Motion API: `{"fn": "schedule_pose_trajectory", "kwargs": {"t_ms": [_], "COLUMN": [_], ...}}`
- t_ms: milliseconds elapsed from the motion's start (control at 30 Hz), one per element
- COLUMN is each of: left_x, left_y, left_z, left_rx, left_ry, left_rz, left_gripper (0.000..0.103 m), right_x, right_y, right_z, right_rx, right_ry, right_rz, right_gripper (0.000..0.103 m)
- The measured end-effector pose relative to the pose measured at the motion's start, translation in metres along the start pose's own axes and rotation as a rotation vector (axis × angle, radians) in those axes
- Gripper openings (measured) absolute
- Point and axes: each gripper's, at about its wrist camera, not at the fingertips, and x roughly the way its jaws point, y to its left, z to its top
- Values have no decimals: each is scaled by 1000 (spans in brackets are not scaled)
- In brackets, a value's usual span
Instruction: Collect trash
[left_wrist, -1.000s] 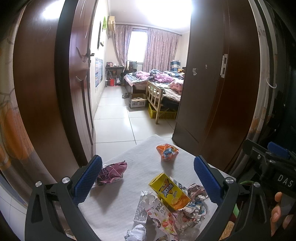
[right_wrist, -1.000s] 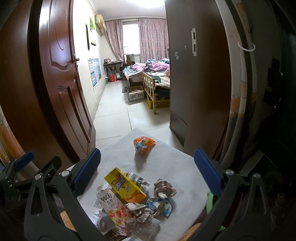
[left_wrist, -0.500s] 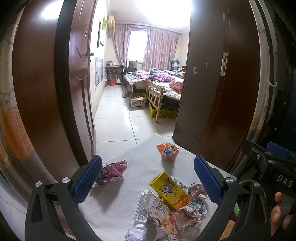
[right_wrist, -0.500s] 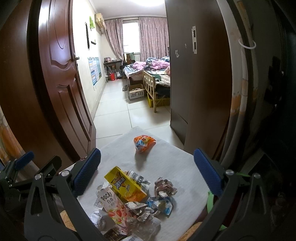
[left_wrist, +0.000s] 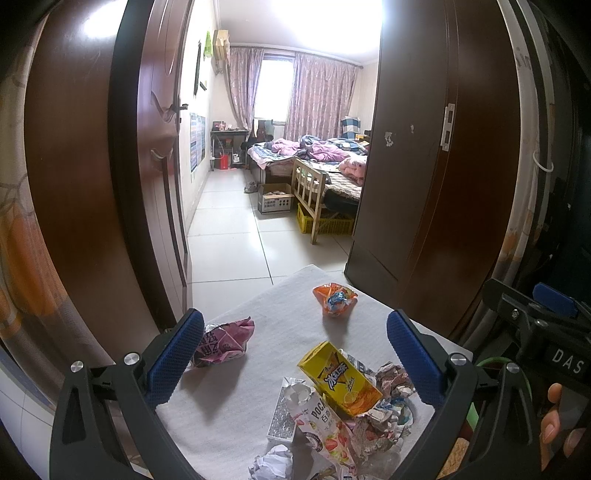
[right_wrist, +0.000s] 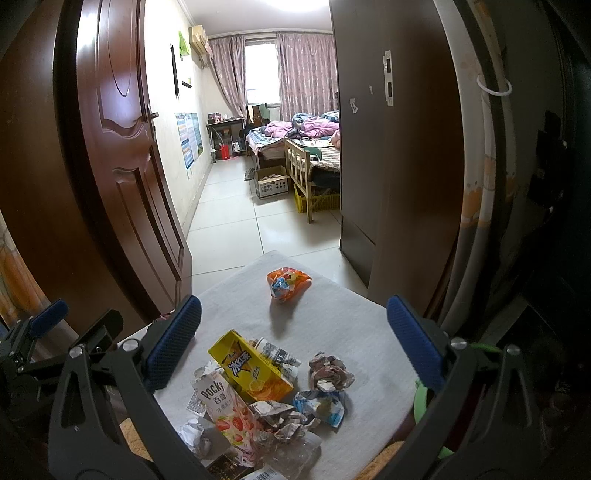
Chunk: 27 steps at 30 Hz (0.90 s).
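Observation:
Trash lies on a white cloth-covered table (left_wrist: 280, 325). A yellow drink carton (left_wrist: 340, 378) and a Pocky box (left_wrist: 325, 428) sit in a heap with crumpled wrappers (left_wrist: 391, 406). An orange snack bag (left_wrist: 334, 299) lies farther off, a pink crumpled bag (left_wrist: 223, 341) at the left. My left gripper (left_wrist: 295, 362) is open and empty above the heap. In the right wrist view the carton (right_wrist: 251, 369), Pocky box (right_wrist: 225, 410), orange bag (right_wrist: 288, 282) and wrappers (right_wrist: 330, 373) show. My right gripper (right_wrist: 293, 349) is open and empty over them.
A dark wooden door (right_wrist: 122, 166) stands open at the left and a dark wardrobe (right_wrist: 395, 166) at the right. Beyond the table edge is tiled floor (left_wrist: 236, 236), with a bed (left_wrist: 314, 158) and a cardboard box (left_wrist: 275, 197). Something green (right_wrist: 421, 398) shows by the table's right edge.
Both grippers have shifted slightly; the trash sits a little higher in both views. Nothing was taken hold of or moved on the table.

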Motion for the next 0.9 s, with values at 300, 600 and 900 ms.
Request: {"fn": "schedule_pose_trajectory", "kwargs": {"t_ms": [300, 600, 900], "left_x": [-1, 1, 3], "left_y": [0, -1, 1], "left_z": [-1, 2, -2], "left_rx": [-1, 2, 5], "left_ry": [0, 2, 9], "left_rz": [2, 1, -2], "left_gripper": [95, 95, 95], "right_x": [0, 1, 4], "right_y": [-1, -1, -1], "right_z": [1, 1, -8], "right_rx": [1, 1, 3], "right_ry": [2, 4, 11], "right_rz": [1, 1, 3], "right_gripper": [99, 99, 99]}}
